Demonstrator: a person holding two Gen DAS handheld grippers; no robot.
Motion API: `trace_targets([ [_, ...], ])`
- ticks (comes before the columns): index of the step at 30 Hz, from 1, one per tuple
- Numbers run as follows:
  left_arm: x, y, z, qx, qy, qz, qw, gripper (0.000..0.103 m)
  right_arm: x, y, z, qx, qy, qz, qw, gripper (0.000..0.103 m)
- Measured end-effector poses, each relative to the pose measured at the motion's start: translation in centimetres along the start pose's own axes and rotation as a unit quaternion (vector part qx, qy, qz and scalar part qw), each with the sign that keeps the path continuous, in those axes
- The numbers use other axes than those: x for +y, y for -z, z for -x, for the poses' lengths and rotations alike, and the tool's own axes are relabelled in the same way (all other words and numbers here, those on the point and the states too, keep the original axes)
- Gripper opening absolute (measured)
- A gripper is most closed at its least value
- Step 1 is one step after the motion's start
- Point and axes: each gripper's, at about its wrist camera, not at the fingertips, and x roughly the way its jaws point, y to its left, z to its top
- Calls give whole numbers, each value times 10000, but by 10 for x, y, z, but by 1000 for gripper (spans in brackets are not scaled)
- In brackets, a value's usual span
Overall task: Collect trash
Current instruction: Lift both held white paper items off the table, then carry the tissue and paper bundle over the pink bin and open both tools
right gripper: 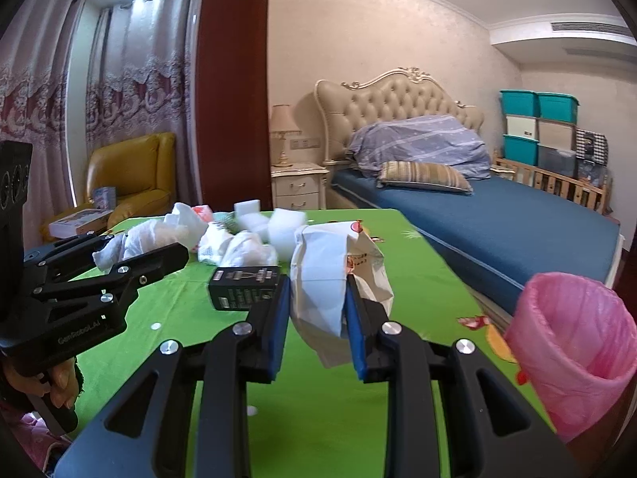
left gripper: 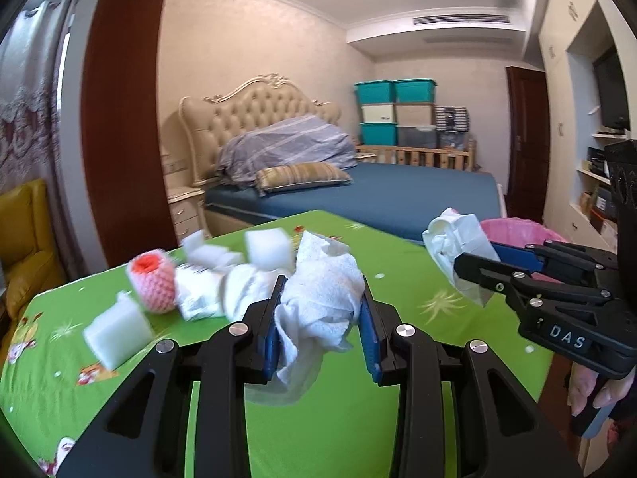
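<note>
1. My left claw [left gripper: 321, 314] is clamped on a crumpled white paper towel [left gripper: 318, 310]; the wad bulges out between the blue pads [left gripper: 267, 342] and hangs down past them, lifted above the green worktop [left gripper: 398, 279].
2. My right claw [right gripper: 316, 314] grips a crumpled white paper bag [right gripper: 338, 275], with some red print on its right side. The bag sits between the pads and spills over the right one.
3. Seen from the left wrist, the right claw [left gripper: 477, 263] holds that bag [left gripper: 458, 247] just in front of the pink-lined bin [left gripper: 521, 231], past the worktop's right edge.
4. From the right wrist, the bin [right gripper: 577, 342] stands to the lower right of my claw, beside the worktop edge.
5. More trash lies on the worktop ahead: a pink foam fruit net [left gripper: 153, 283], white foam blocks [left gripper: 117, 330], crumpled white wrappers [left gripper: 199, 290], and a small black box [right gripper: 243, 286] just left of my right claw.
6. A bed [left gripper: 378, 195] stands beyond the worktop.
</note>
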Motion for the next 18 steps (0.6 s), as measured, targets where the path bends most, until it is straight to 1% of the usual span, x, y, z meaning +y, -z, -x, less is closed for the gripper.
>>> trace_targets([
  [6, -25, -11, -15, -23, 280, -131, 9995, 33, -31, 4, 16, -66, 374, -75, 9992, 26],
  [11, -54, -23, -37, 38, 664, -204, 9976, 33, -66, 3, 30, -131, 759, -186, 9969, 26],
  [15, -84, -34, -58, 99, 1046, -271, 9941, 33, -99, 2, 43, -190, 1101, -268, 9934, 26],
  [18, -102, -40, -71, 128, 1253, -305, 9916, 33, -126, 4, 52, -213, 1316, -343, 9905, 26],
])
